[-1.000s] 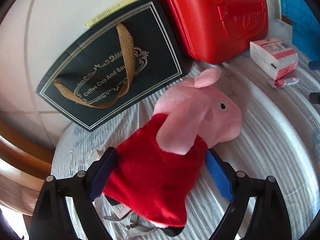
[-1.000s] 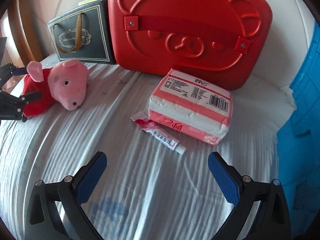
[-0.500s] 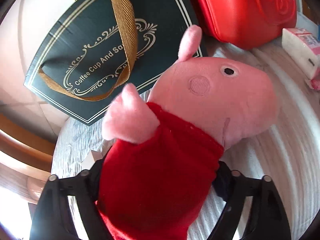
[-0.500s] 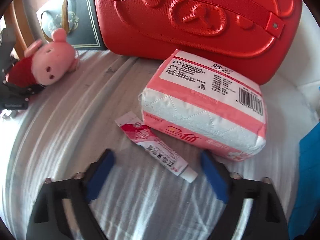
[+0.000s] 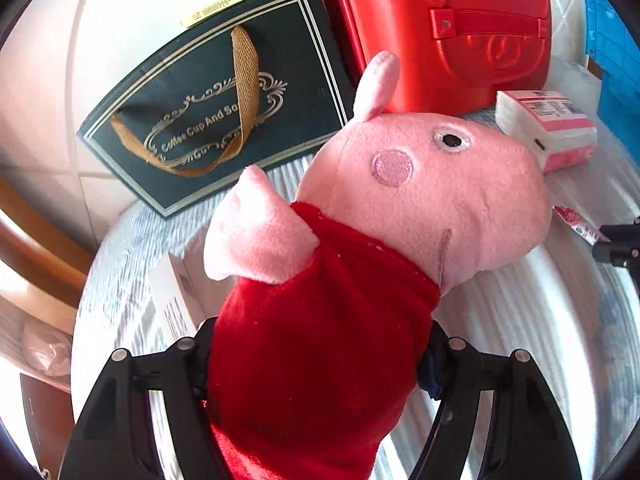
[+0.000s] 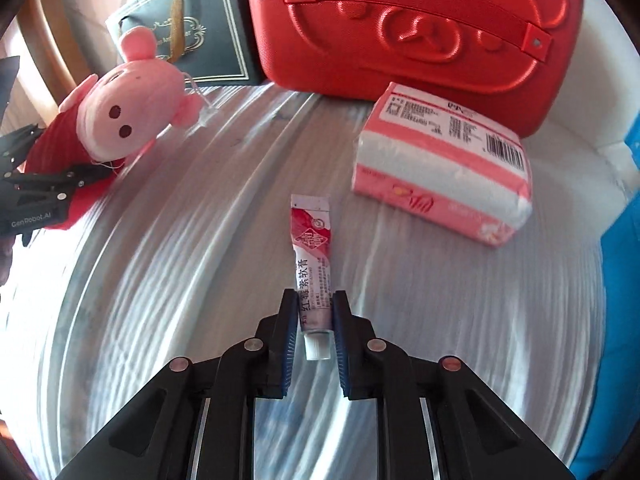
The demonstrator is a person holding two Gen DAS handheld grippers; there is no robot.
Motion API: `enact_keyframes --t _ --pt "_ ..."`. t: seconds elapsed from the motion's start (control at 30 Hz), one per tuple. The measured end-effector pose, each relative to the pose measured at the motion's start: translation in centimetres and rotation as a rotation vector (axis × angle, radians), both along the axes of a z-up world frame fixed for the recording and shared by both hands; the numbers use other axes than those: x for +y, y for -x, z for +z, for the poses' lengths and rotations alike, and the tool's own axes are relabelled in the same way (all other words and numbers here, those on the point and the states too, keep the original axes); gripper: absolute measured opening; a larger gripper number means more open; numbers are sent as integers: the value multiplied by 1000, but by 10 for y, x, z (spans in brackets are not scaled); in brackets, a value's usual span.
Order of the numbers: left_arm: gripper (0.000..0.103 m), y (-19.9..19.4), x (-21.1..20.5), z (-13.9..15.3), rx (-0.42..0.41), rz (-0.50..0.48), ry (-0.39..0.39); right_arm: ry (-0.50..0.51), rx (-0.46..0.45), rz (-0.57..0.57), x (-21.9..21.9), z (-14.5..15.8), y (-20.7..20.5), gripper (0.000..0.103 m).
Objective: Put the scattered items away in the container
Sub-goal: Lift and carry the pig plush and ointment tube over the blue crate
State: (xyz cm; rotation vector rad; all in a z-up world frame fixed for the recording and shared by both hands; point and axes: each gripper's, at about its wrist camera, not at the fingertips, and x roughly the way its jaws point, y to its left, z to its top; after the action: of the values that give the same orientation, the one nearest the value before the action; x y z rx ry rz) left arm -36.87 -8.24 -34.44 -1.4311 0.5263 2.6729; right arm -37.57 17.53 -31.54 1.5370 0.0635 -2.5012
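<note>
A grey-white striped bed cover (image 6: 168,264) fills both wrist views. At its far edge a big red hard-shell case w/ an embossed bear face (image 6: 416,24) stands closed, strap across the front; it's prob. the container, though a blue crate (image 6: 624,280) at the right edge could be instead. Beside the case leans a dark green gift bag w/ a gold ribbon handle (image 5: 216,120).

The pink pig plush in a red dress (image 5: 360,248) is the largest loose item. The left gripper (image 5: 316,356) is clamped round its red body, and it looks lifted clear of the cover, head toward the case. A pink-and-white tissue pack (image 6: 444,168) lies in front of the case, untouched. Smallest: a red-and-white ointment tube (image 6: 314,264), pinched near its cap end by the right gripper (image 6: 314,312), its flat end pointing toward the case. Can't tell if it has left the cover.

Step in hand, as I judge it: both pickups made, nothing stowed yet. Next needs the container opened or reached w/ both tools full, so one item prob. has to go down first.
</note>
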Motion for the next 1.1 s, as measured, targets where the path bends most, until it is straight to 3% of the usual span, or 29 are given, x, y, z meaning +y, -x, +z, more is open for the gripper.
enact_keyframes --t 0.2,0.47,0.83,1.1 --pt "71 -48 -1 3 -36 26 -23 4 -34 -13 -5 18 -57 17" --pt "71 -82 11 49 -26 84 -58 11 -49 -63 -15 58 -118 17" --pt "71 -156 3 134 54 105 -109 53 50 -84 -18 152 -156 17" --pt "72 -199 -7 180 148 94 -75 88 123 -62 -29 219 -202 17"
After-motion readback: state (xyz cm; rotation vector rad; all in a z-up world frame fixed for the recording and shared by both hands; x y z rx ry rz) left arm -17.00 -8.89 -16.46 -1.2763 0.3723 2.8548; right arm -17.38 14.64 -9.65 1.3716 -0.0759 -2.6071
